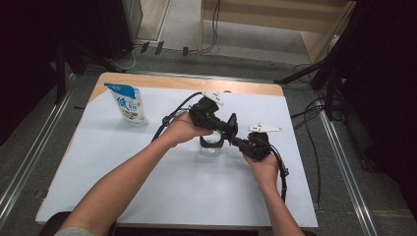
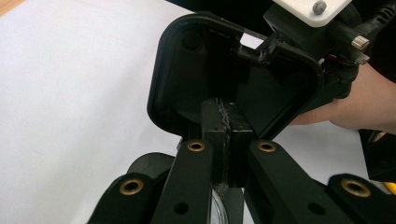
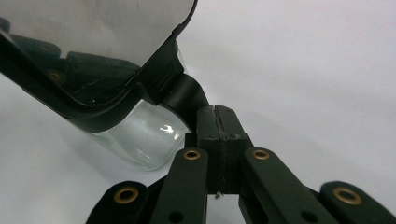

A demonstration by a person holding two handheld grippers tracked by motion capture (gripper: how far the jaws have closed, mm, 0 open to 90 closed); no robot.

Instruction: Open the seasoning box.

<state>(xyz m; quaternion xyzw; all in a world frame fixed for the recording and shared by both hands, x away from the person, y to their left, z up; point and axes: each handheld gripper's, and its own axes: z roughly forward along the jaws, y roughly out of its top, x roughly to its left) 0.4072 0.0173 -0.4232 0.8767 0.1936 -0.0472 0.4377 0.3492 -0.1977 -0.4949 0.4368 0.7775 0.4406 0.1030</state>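
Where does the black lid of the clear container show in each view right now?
High view: the lid stands upright just right of picture centre.
Left gripper view: lid in the upper middle, hollow side toward the camera.
Right gripper view: lid at upper left, tilted, with a see-through panel.
Shared landmark: the clear container under the lid.

Bright white sheet (image 1: 147, 162) under even overhead light; dark surroundings; soft close-up blur

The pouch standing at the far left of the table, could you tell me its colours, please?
The pouch is white with a blue top and blue lettering, clearest in the high view.
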